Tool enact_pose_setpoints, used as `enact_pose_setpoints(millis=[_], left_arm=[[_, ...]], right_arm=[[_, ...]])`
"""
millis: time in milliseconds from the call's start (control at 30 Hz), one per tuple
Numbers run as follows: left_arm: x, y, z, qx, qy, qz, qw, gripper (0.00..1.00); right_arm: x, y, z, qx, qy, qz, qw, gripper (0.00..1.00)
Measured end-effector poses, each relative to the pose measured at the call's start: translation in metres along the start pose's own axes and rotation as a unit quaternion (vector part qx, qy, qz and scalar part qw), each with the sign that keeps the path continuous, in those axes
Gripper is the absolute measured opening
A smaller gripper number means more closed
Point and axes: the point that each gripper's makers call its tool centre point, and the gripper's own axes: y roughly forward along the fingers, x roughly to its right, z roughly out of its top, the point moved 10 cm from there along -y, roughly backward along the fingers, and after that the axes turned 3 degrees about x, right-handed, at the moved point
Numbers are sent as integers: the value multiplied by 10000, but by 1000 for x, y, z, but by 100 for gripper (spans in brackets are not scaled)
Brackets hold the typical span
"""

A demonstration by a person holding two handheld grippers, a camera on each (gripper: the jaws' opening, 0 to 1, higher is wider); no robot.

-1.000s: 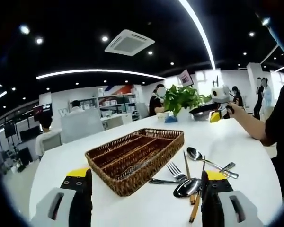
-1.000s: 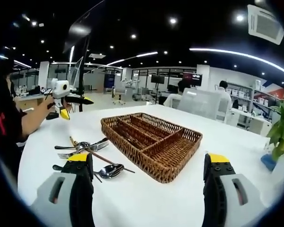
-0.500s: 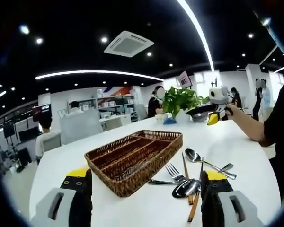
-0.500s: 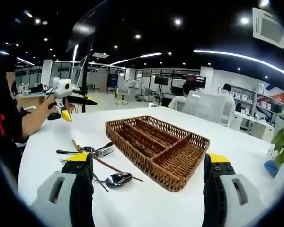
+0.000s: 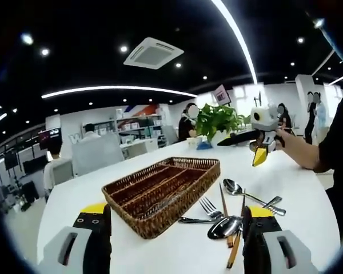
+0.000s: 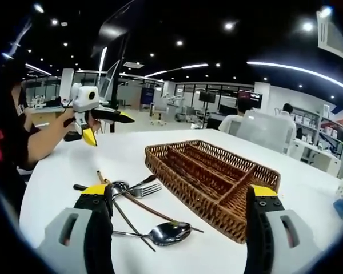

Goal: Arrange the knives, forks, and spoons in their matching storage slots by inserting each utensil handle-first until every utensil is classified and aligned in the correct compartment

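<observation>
A brown wicker tray (image 6: 217, 177) with long slots and one cross slot sits on the white bench (image 6: 74, 171). Beside it lie jumbled spoons and forks (image 6: 143, 191). Both the left claw (image 5: 174, 237) and right claw (image 6: 180, 240) gape wide, empty.

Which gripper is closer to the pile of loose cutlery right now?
Hard to call. The cutlery pile lies beside the wicker tray, between both grippers; the left gripper and right gripper each hang open just short of it.

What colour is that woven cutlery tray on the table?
Brown: a brown woven wicker cutlery tray, clearest in the right gripper view.
</observation>
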Motion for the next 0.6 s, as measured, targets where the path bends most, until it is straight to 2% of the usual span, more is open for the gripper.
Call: enact_pose_setpoints(millis=[200, 300, 500, 600], left_arm=[[0, 1, 0, -21, 18, -29, 10000, 100], [1, 1, -1, -38, 27, -36, 10000, 100], [0, -1, -2, -94, 32, -35, 9999, 100], [1, -1, -3, -170, 22, -84, 9998, 100]], right_arm=[[-11, 9, -2, 65, 87, 178, 9998, 99], [-22, 18, -5, 18, -42, 280, 9996, 98], [-40, 32, -13, -56, -187, 618, 9979, 89], [-48, 37, -14, -118, -210, 708, 9972, 89]])
